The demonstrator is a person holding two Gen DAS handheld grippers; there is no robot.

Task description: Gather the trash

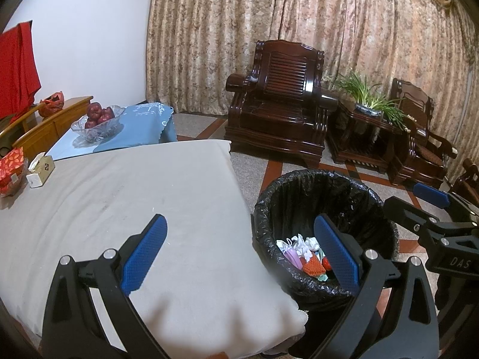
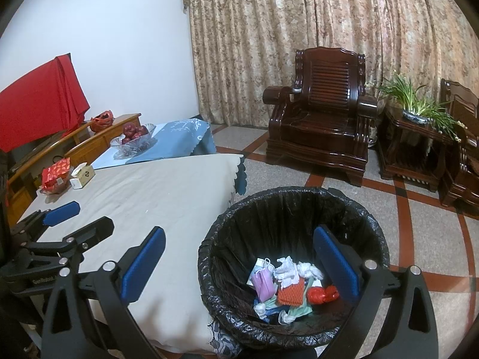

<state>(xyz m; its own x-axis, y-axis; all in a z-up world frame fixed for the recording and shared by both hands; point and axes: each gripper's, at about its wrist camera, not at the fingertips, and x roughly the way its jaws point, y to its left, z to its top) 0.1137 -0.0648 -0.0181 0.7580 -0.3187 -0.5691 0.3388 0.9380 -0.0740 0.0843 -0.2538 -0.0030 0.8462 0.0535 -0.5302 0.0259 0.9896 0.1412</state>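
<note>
A low table draped in a plain beige cloth (image 2: 143, 191) carried little: at its far left corner sat a red patterned packet in a clear dish (image 2: 55, 175) and, just beside it, a white and tan tissue box (image 2: 82, 176). Beyond it, a second surface under a light blue embroidered cloth (image 2: 176, 140) held a cut-glass bowl of dark red apples (image 2: 133, 140). The floor of speckled grey stone with red-brown bands (image 2: 419, 215) bore a round bin lined with a black plastic bag (image 2: 299, 209), standing close against the beige table's near corner, with crumpled paper and coloured wrappers (image 2: 287, 284) at its bottom.
</note>
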